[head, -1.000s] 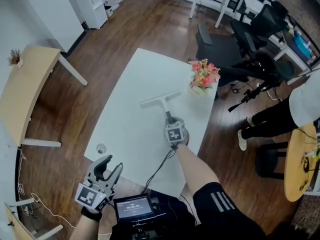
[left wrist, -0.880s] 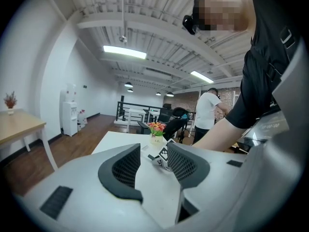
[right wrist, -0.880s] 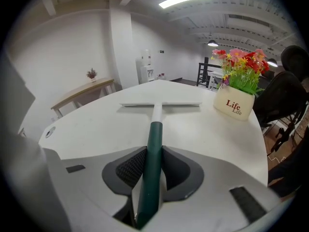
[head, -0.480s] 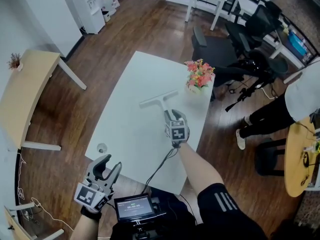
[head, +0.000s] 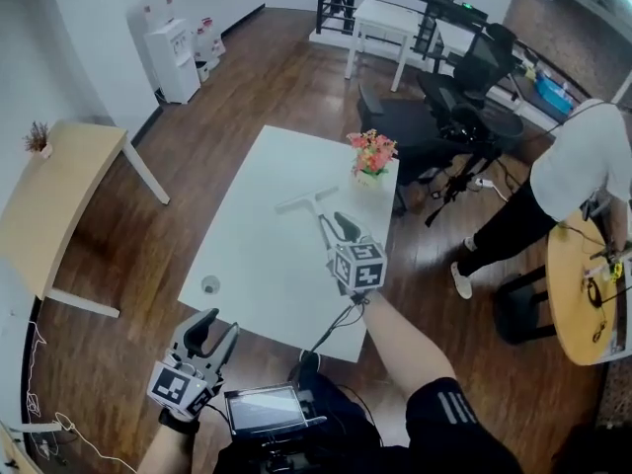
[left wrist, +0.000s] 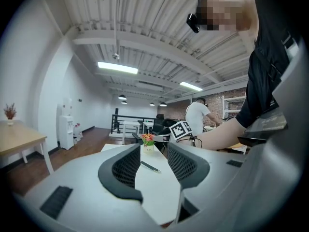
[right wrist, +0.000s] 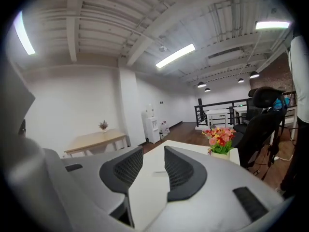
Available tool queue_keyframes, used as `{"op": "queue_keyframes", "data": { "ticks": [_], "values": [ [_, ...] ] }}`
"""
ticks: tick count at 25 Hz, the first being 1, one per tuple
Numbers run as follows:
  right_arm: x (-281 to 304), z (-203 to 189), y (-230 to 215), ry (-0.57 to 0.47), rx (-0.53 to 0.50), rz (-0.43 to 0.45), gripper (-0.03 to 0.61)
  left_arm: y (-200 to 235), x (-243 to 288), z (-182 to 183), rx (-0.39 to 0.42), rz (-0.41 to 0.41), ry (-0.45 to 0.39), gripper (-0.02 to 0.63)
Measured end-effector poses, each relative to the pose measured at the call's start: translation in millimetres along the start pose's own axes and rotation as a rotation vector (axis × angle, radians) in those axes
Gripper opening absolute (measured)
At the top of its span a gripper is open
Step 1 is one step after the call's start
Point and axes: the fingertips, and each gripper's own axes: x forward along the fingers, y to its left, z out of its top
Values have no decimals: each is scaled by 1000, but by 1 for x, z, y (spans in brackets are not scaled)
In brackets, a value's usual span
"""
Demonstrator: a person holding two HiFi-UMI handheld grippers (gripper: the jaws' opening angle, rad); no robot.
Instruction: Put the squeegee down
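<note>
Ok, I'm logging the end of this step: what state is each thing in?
Squeegee: lying flat on the white table, in neither claw.
Right claw: open, empty, above the table.
Left claw: open, empty.
Flower pot: upright on the table.

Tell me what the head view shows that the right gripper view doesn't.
Only the head view: the left gripper, and the squeegee lying whole on the white table, blade and handle. Only the right gripper view: the ceiling lights, and a straight look into the right gripper, jaws apart with nothing held. Both: that table, the flowers and the water dispenser.
</note>
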Motion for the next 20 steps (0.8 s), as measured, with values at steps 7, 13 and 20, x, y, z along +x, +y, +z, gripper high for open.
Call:
{"op": "queue_keyframes", "data": {
  "ticks": [7,13,20],
  "values": [
    [-125,29,73,-115,3,-25,170,-46,-97,7,62,-57,-53,179],
    [-238,48,139,-213,17,-14,169,-63,-164,-2,114,-78,-88,179],
    [-344,47,207,-266,25,44,160,-91,-201,-3,95,-119,-129,179]
  ]
}}
